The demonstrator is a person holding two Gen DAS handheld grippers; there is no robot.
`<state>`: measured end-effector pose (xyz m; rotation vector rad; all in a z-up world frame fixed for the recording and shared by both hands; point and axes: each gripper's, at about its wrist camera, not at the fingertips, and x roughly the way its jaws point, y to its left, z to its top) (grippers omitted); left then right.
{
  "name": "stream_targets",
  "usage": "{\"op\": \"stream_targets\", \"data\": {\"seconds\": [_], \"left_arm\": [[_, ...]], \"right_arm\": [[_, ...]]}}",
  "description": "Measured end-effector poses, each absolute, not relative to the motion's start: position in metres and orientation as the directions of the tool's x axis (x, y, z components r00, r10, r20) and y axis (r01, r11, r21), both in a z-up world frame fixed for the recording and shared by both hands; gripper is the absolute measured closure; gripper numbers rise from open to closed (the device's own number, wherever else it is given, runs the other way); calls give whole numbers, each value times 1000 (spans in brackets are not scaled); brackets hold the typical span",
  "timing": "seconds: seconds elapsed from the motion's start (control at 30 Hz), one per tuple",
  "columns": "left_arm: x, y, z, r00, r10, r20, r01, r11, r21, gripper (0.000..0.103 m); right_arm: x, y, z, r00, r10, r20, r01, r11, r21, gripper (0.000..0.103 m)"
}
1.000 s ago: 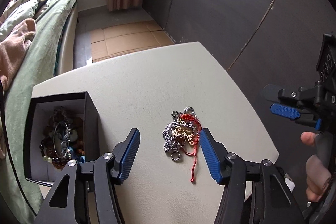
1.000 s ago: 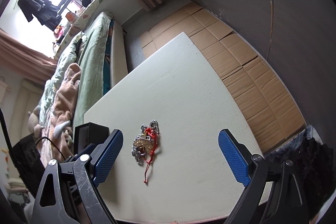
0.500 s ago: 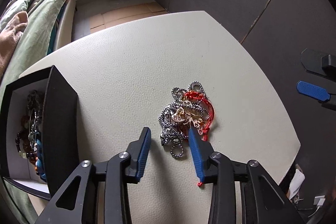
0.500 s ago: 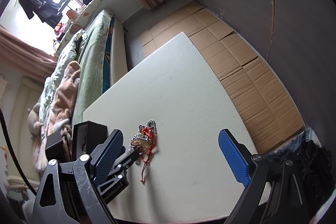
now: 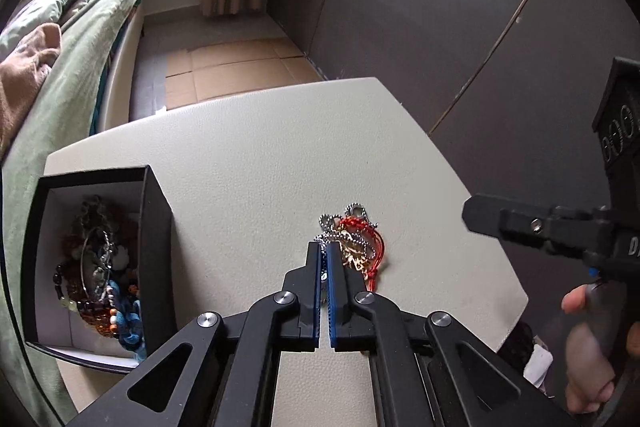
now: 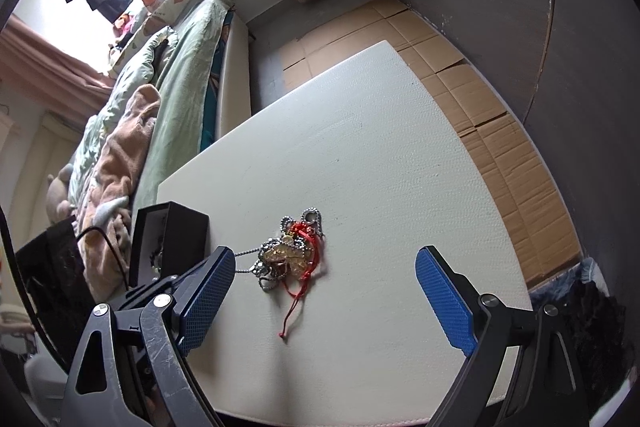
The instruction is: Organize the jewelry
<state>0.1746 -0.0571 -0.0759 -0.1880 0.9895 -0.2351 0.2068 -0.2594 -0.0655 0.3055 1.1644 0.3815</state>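
In your left wrist view, your left gripper (image 5: 324, 251) has just been closing and its blue-padded jaws now stand clenched together at the near-left edge of the tangled heap of silver ball chains, gold pendant and red cord (image 5: 354, 245); whether a chain strand is pinched between the pads is hidden by the fingers. The heap lies on the white textured table (image 5: 260, 155), toward its near right corner. The open black jewelry box with white lining (image 5: 154, 239) sits at the table's near left corner, with beads and bangles piled inside. In your right wrist view, your right gripper (image 6: 324, 291) hangs released, jaws wide apart, above the table's near edge, with the heap (image 6: 290, 253) beyond its left finger and two silver strands drawn taut from it toward the left gripper.
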Motion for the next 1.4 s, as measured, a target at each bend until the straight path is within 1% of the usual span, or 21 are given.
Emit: {"op": "stream_targets", "data": {"seconds": [0.2, 0.4, 0.43, 0.47, 0.53, 0.57, 0.7, 0.73, 0.87, 1.03, 1.1, 1.13, 1.23, 1.4], "left_arm": [[169, -43, -50, 581, -319, -749, 110, 943, -315, 101], [160, -29, -12, 659, -341, -671, 118, 927, -355, 101], [157, -26, -5, 672, -345, -655, 118, 923, -365, 101], [155, -23, 2, 687, -347, -639, 118, 920, -374, 101], [150, -17, 14, 713, -348, -608, 116, 914, -388, 101], [147, -13, 21, 728, -349, -590, 114, 910, -398, 101], [136, 1, 43, 773, -347, -531, 112, 898, -425, 101], [134, 3, 48, 782, -345, -518, 111, 896, -429, 101], [124, 16, 63, 810, -344, -475, 114, 887, -448, 101], [112, 33, 82, 841, -340, -421, 117, 873, -473, 101], [107, 38, 89, 851, -338, -401, 122, 871, -476, 101], [105, 39, 92, 855, -338, -394, 125, 871, -476, 101], [100, 41, 97, 861, -336, -382, 129, 871, -474, 101], [95, 46, 103, 871, -328, -365, 128, 870, -477, 101]], "right_arm": [[205, -249, -70, 334, 434, -837, -144, 901, 410, 11], [204, -242, -73, 330, 425, -843, -155, 905, 396, 12], [204, -240, -74, 330, 424, -844, -160, 906, 393, 19], [204, -238, -75, 325, 425, -845, -165, 905, 392, 22], [204, -234, -79, 311, 431, -847, -173, 902, 395, 33], [205, -231, -82, 305, 430, -850, -177, 902, 393, 36], [207, -221, -92, 282, 428, -859, -185, 903, 389, 53], [208, -219, -94, 278, 424, -862, -183, 904, 385, 56], [213, -212, -104, 273, 384, -882, -167, 922, 350, 56], [219, -204, -114, 270, 338, -902, -157, 939, 305, 67], [220, -201, -117, 276, 316, -908, -159, 946, 281, 76], [220, -199, -116, 285, 304, -909, -164, 950, 266, 83], [221, -199, -118, 288, 299, -910, -163, 951, 261, 97], [216, -206, -102, 327, 376, -867, -166, 926, 339, 98]]}}
